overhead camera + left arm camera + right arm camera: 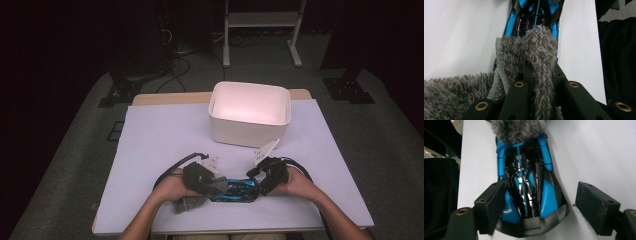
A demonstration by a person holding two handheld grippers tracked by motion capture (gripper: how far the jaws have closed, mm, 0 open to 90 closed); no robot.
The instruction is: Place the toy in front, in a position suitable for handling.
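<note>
Car: a blue and black toy car (235, 190) lies on the white sheet (160, 135), near the sheet's front edge, between the two hands.
Cloth: a grey fluffy cloth (529, 57) is draped over the car's left end; its loose part trails on the sheet towards the front edge.
Left gripper: the left gripper (212, 181) has its jaws pinched together on a fold of the cloth, which it presses against the car.
Right gripper: the right gripper (536, 205) has its jaws spread wide around the car's right end; one pad sits just beside the car's flank, the other stands clear of it with bare sheet between. Whether the near pad touches the car I cannot tell.
Bin: a white bin (249, 112) stands at the far side of the sheet, well apart from the car.
Open room: bare sheet runs left of the bin and between the bin and the grippers.
Edges: little sheet is left between the car and the front edge; the right edge is well clear of the right hand (300, 184).
</note>
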